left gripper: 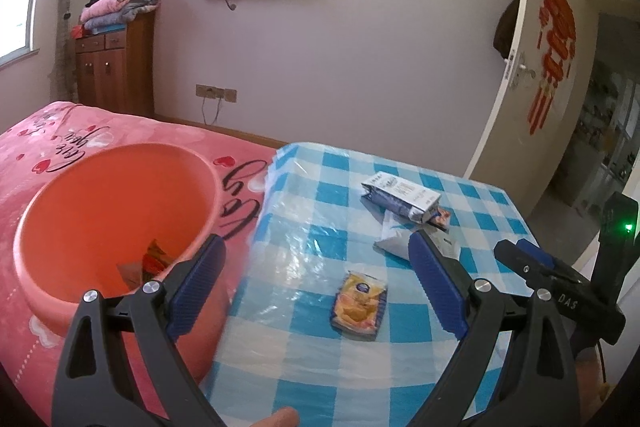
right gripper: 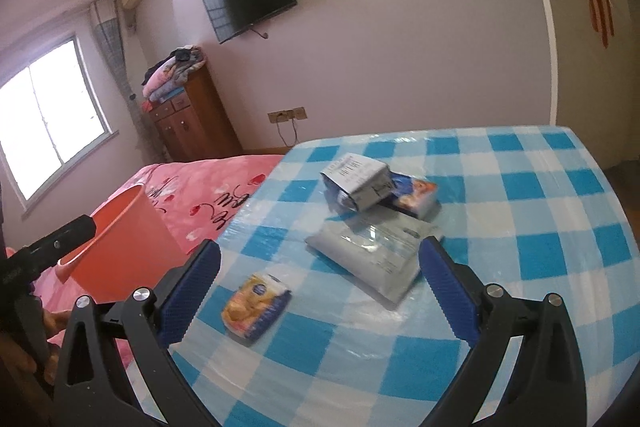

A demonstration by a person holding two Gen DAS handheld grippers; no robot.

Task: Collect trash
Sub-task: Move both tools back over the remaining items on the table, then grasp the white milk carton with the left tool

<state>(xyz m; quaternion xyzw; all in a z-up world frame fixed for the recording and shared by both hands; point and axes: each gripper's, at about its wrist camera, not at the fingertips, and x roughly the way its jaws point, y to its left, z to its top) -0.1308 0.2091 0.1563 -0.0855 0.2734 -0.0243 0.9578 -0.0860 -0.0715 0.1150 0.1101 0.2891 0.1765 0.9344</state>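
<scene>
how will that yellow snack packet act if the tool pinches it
The yellow snack packet lies flat and thin on the checked tablecloth, so it is probably light and floppy. Its glossy film, like the cloth's shiny plastic cover, may let it slide when nudged.

The left gripper (left gripper: pixel 316 279) is wide open. Its two black arms spread out like a big V, and the blue pads (left gripper: pixel 198 283) at the tips sit far apart. Nothing is between them. A bit of a finger (left gripper: pixel 280 418) peeks in at the bottom, between the two arms.

The right gripper (right gripper: pixel 320 287) is wide open too. Its blue pads (right gripper: pixel 188 297) are far apart, with nothing between them. It tilts a little to one side.

The two grippers are side by side. Each one shows at the edge of the other's camera view. A hand (right gripper: pixel 38 347) wraps around the left gripper's handle.
</scene>
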